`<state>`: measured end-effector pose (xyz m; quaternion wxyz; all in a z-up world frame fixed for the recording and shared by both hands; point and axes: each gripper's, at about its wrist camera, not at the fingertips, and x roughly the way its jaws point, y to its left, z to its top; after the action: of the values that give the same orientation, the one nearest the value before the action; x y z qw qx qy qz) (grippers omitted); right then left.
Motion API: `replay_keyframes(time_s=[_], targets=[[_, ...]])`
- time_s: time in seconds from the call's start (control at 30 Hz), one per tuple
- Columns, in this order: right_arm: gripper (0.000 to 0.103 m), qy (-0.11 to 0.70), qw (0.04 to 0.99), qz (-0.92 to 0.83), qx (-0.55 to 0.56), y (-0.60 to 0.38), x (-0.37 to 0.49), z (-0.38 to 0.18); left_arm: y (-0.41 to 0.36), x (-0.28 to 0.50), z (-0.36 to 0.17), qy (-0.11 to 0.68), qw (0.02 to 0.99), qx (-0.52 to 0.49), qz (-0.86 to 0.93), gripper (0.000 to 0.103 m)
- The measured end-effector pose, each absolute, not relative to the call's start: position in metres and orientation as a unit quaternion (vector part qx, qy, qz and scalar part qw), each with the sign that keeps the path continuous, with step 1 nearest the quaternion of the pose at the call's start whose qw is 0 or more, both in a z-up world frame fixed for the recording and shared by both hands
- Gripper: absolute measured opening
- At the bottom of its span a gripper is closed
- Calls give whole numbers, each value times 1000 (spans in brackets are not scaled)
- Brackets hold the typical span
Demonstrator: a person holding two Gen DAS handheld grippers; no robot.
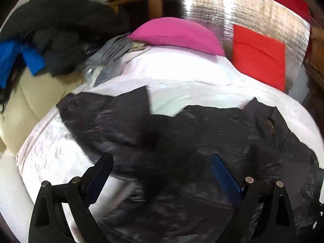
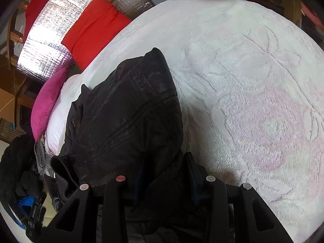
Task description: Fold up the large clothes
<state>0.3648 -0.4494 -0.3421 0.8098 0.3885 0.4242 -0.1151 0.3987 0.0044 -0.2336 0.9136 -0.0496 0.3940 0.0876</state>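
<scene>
A large black jacket (image 1: 202,133) lies spread on the white bed cover (image 1: 182,77); its zip shows at the right. My left gripper (image 1: 161,158) hovers over the jacket's middle, open wide, with nothing between its blue-padded fingers (image 1: 224,174). In the right wrist view a bunched part of the same black jacket (image 2: 129,109) rises up from the bed cover (image 2: 253,81). My right gripper (image 2: 166,162) is shut on this fabric, which fills the gap between the pads and drapes over the left finger.
A pink pillow (image 1: 178,34) and a red cushion (image 1: 259,56) sit at the bed's head against a silver foil panel (image 1: 253,10). A heap of dark and blue clothes (image 1: 50,40) lies on a beige seat at the left. Wooden furniture stands behind.
</scene>
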Motion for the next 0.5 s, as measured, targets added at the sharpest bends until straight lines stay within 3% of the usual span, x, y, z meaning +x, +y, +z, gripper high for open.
replay_keyframes(time_s=[0.1,0.2,0.23,0.27,0.5], targets=[[42,387,850,-151,325,-438,353,-304,13,393,-234,404,911,-57,62,98],[70,288,898,-125,308,-422,330,-256,10,393,-232,399,915,-28,57,98],[85,263,910,-91,309,-414,326,-247,8,392,-231,396,916,-19,59,98],[89,250,917,-50,308,-405,327,-241,8,391,-229,394,917,-14,63,98],[90,343,874,105,329,-326,409,-279,33,405,-236,405,909,-4,96,98]])
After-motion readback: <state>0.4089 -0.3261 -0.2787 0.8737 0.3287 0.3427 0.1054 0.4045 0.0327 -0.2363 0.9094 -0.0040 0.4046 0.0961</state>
